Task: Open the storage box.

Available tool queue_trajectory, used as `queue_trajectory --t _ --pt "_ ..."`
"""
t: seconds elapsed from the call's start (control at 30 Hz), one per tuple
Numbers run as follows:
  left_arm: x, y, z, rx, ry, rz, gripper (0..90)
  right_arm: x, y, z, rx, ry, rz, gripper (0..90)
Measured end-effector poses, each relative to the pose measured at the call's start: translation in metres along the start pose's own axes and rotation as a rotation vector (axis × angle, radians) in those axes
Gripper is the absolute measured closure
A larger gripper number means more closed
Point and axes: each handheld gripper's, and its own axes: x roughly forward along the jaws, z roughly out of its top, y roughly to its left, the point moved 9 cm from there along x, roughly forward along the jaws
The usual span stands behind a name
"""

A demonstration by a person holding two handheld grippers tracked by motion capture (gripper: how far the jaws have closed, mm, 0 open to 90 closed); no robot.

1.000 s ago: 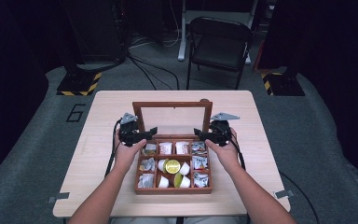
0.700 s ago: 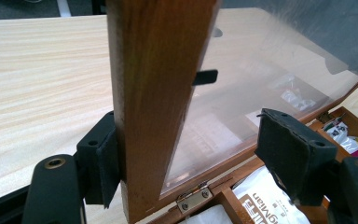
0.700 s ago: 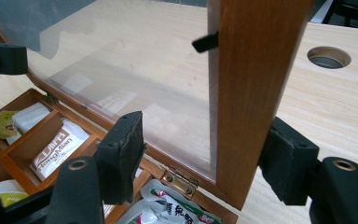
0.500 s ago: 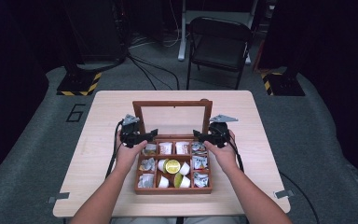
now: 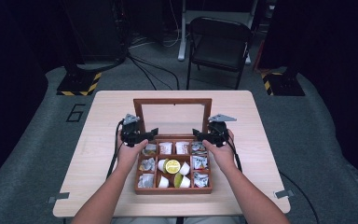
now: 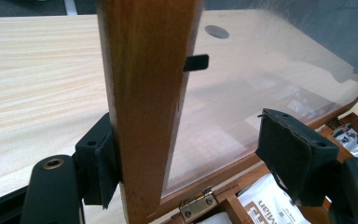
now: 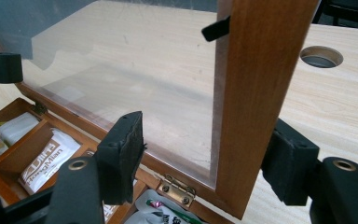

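Now the wooden box [image 5: 173, 182] sits near the front middle of the pale worktop [image 5: 98, 112], its glass-paned lid [image 5: 173, 114] standing upright at the far side on small brass hinges [image 7: 176, 188]. The left gripper [image 5: 140, 136] is at the lid's left frame post, and the right gripper [image 5: 206, 136] is at the right post, each held by one of the person's hands.

Seen from the left gripper view, the post [image 6: 144, 93] stands between the jaws: one pad touches the post's outer face, while the other pad stands well off over the glass pane, so the jaws are half wide and have just been opening a little. Seen from the right gripper view, the right post [image 7: 256, 93] also stands between the jaws, with one pad just beside its outer edge and the other pad clear of it in front of the pane; nothing is clamped.

Inside the box, the compartments hold sachets [image 5: 166, 148], white cups [image 5: 162, 164] and a yellow-lidded cup [image 5: 172, 166].
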Motion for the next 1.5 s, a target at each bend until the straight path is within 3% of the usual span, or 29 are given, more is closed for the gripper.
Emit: queue_trajectory --t 0.43,0.63,1.2,1.33,1.5 --pt "0.008 0.003 0.001 -0.018 -0.004 0.036 26.2 0.009 -0.004 0.002 0.002 0.005 -0.028 35.5" --pt "0.012 0.006 0.002 -0.019 0.019 0.043 26.1 0.012 -0.006 0.004 0.015 0.014 -0.037 36.1" --pt "0.022 0.013 0.002 -0.035 0.040 0.046 25.8 0.022 -0.012 0.002 0.024 0.022 -0.055 35.8" --pt "0.024 0.014 0.002 -0.046 0.043 0.036 26.2 0.024 -0.012 0.002 0.056 0.030 -0.043 35.9" --pt "0.026 0.016 0.001 -0.051 0.046 0.028 26.2 0.026 -0.014 0.002 0.049 0.052 -0.033 35.6"
